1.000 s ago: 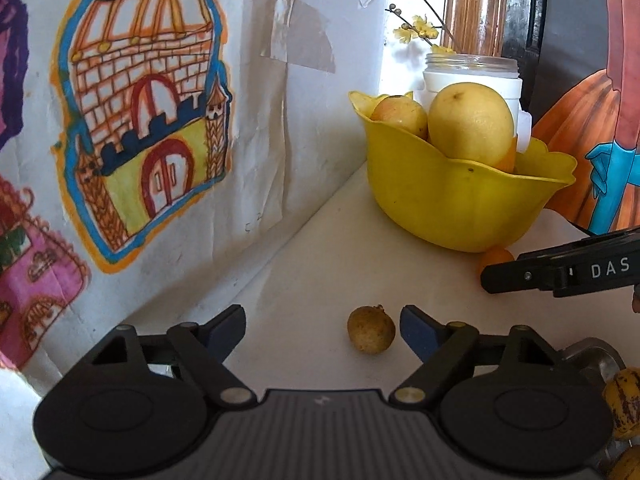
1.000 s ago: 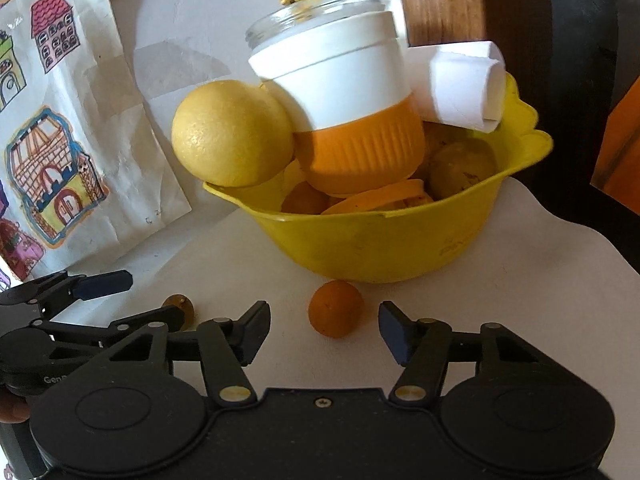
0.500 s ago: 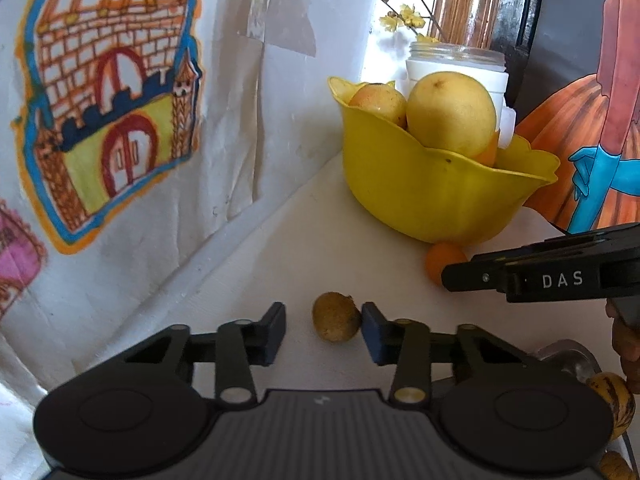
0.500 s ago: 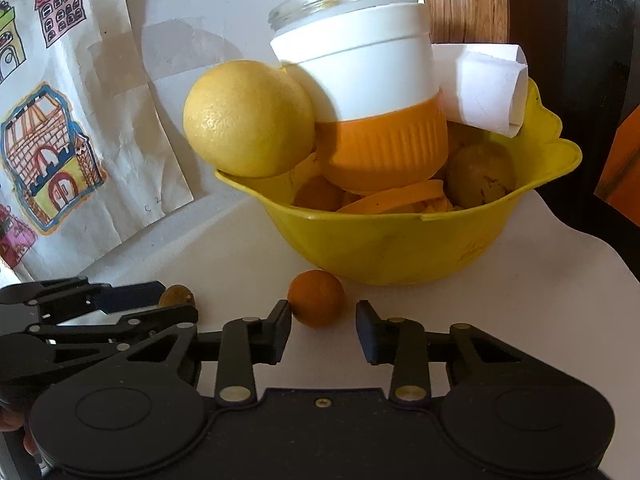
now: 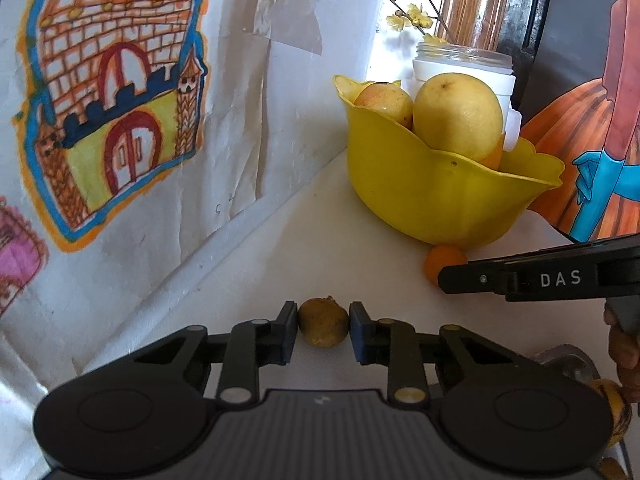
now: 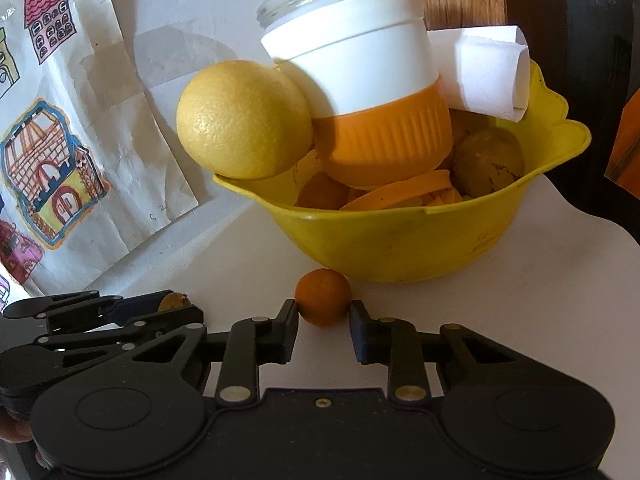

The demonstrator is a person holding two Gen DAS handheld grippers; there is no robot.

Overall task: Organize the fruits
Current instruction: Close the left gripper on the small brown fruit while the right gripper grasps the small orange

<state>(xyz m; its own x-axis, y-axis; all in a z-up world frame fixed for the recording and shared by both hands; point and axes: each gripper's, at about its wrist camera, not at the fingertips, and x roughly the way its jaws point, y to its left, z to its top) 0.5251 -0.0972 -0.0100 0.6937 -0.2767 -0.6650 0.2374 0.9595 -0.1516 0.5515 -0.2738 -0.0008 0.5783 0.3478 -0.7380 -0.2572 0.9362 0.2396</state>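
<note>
- My left gripper is clamping a small brown fruit: round, dull olive-brown, speckled skin, a dry stub on top. Its pads are pressing both flanks, having just been closing on it, and the fruit is sitting on the white tabletop.
- My right gripper is clamping a small orange fruit: a matte, evenly coloured ball. These jaws too have just been closing, and the pads are touching its sides; the fruit is resting on the tabletop just beside the foot of the yellow bowl.
- The yellow bowl is standing behind both fruits, its wavy rim flaring outward. It is carrying a large yellow citrus leaning over the left rim, a white and orange jar tilted in the middle, a roll of white paper at the right rim and a brownish fruit below it.
- In the left wrist view, bare tabletop is lying between the brown fruit and the bowl; paper with a castle drawing is hanging along the wall on the left, closing that side.
- In the right wrist view, open tabletop is stretching to the right of the bowl up to a curved table edge.
</note>
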